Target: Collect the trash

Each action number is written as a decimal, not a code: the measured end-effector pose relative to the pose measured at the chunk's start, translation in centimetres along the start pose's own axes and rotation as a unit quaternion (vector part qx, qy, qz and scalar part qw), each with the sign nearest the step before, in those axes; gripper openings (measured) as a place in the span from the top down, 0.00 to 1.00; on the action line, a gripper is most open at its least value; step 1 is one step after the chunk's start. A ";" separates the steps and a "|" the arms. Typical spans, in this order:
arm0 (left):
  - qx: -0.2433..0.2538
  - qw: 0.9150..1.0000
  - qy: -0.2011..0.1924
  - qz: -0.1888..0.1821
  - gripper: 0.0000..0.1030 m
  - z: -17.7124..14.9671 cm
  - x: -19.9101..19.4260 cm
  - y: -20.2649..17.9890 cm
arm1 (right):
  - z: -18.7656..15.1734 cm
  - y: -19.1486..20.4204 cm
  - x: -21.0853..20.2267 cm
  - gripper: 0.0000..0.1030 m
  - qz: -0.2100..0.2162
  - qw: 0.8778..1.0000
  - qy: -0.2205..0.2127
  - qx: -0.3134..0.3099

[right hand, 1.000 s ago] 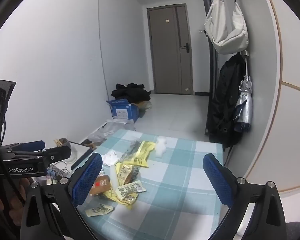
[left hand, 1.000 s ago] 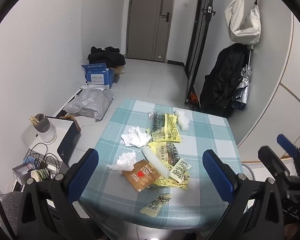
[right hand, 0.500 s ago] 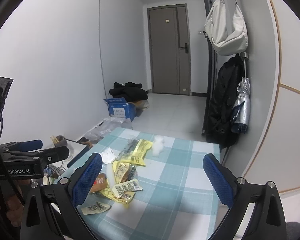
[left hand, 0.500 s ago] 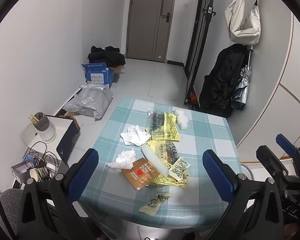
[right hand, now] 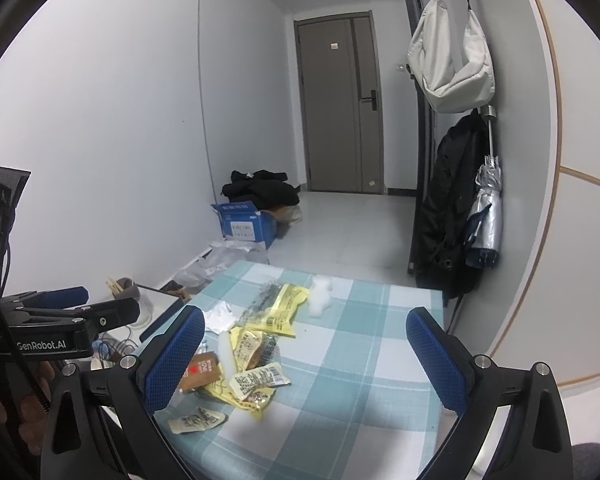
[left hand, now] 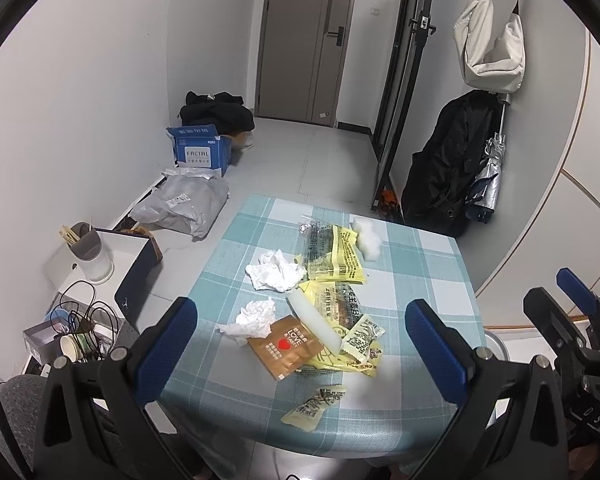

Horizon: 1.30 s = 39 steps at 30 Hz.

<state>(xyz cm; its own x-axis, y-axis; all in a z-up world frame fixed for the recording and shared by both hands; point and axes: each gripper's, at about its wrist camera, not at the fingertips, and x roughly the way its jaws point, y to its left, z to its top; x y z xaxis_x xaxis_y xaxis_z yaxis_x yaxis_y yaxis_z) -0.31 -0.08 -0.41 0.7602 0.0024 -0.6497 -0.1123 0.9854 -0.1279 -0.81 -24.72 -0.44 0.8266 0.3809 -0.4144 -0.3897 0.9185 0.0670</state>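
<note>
Trash lies on a small table with a teal checked cloth (left hand: 420,280): two crumpled white tissues (left hand: 275,271), a brown packet with a red heart (left hand: 286,346), yellow wrappers (left hand: 334,258), a white foam piece (left hand: 367,238) and a small sachet (left hand: 314,406) near the front edge. My left gripper (left hand: 300,354) hangs open above the table's near side, nothing between its blue pads. My right gripper (right hand: 304,360) is open too, held above the near edge, with the wrappers (right hand: 256,356) showing between its fingers. The left gripper's body (right hand: 60,332) shows at that view's left.
Left of the table stand a white low unit with a cup of sticks (left hand: 86,250), cables and a paper cup (left hand: 70,346). A grey parcel bag (left hand: 184,208) and blue box (left hand: 198,152) lie on the floor. A black coat, umbrella (left hand: 488,176) and white bag (left hand: 490,44) hang at the right wall.
Both grippers have drawn back and risen slightly, so the table looks a little smaller and farther. The trash has not moved. Both grippers stay open.
</note>
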 end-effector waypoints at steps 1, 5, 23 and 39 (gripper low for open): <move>0.000 1.000 0.000 -0.001 0.01 0.0 0.0 0.0 | 0.0 0.0 0.0 0.01 0.001 1.000 -0.001 0.000; 0.000 1.000 0.002 -0.004 0.01 -0.1 0.1 0.0 | 0.0 -0.2 0.0 0.01 0.004 1.000 -0.001 0.006; 0.003 1.000 0.008 -0.013 0.01 -0.2 0.4 -0.1 | 0.0 -0.8 0.3 0.01 0.012 1.000 0.006 0.017; 0.002 0.999 0.024 -0.029 0.01 0.1 1.1 0.5 | -0.1 -0.5 0.4 0.01 0.018 1.000 0.014 0.015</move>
<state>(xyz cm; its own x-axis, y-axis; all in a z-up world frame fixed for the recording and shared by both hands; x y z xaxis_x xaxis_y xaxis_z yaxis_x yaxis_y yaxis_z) 0.55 0.41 -1.06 0.7341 -0.0636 -0.6761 -0.0655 0.9843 -0.1637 -0.30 -25.03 -0.71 0.8003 0.4114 -0.4362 -0.4069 0.9070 0.1090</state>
